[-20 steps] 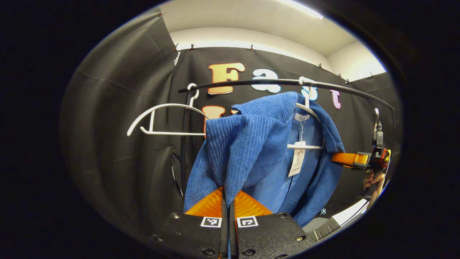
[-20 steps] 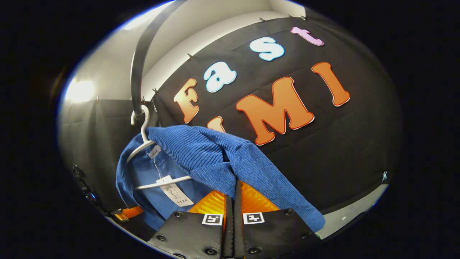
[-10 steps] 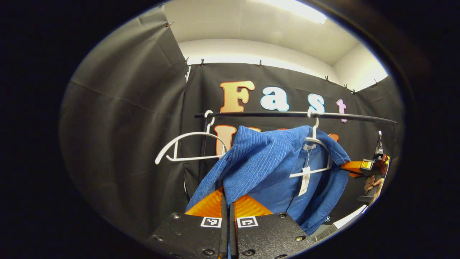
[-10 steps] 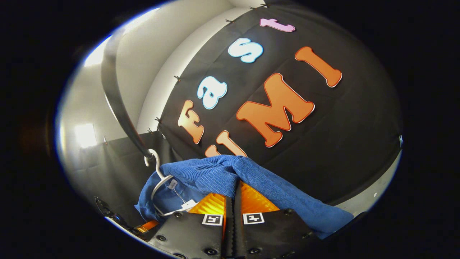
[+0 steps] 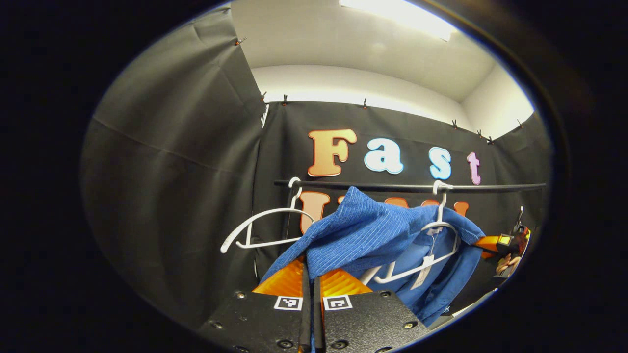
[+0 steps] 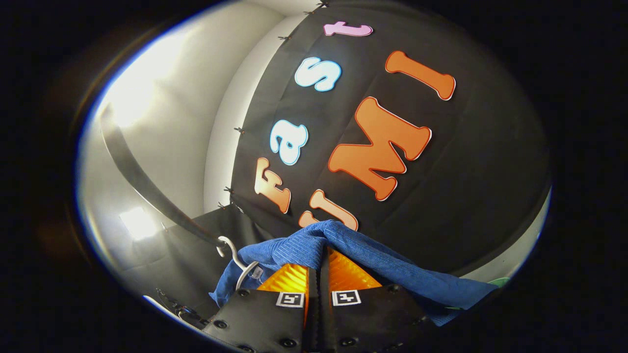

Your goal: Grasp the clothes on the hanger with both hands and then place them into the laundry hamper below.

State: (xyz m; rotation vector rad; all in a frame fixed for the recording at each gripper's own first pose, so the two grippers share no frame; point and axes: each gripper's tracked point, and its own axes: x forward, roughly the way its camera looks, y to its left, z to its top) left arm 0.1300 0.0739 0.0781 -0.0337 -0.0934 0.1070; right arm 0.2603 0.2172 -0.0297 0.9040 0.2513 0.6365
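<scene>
The garment is a blue ribbed-knit sweater (image 5: 378, 235), soft and limp; judged from its drape, it is light, not fragile, and will sag and stretch between any two held points rather than keep a shape. The knit surface should give the fingers good friction, so slip is unlikely. The best hold is a pinched fold of fabric near each shoulder, and that is where it is taken now. In the left gripper view, the left gripper (image 5: 309, 284) has its fingers closed on a fold of the sweater's near shoulder. In the right gripper view, the right gripper (image 6: 319, 279) has its fingers closed on a fold of the other shoulder; this gripper also appears far off at the right edge of the left gripper view (image 5: 490, 242), beside the sweater. The sweater is partly on its white hanger (image 5: 431, 245), which hooks on the black rail (image 5: 382, 186); the hanger sits tilted. A second, bare hanger (image 5: 265, 225) hangs toward the rail's left end. Compared with 1.0 s ago, both grippers have drawn back and down: the rail and hangers appear smaller and lower in the left gripper view, the left shoulder has come off the hanger arm, and the hanger has tipped. The hamper cannot be located.
</scene>
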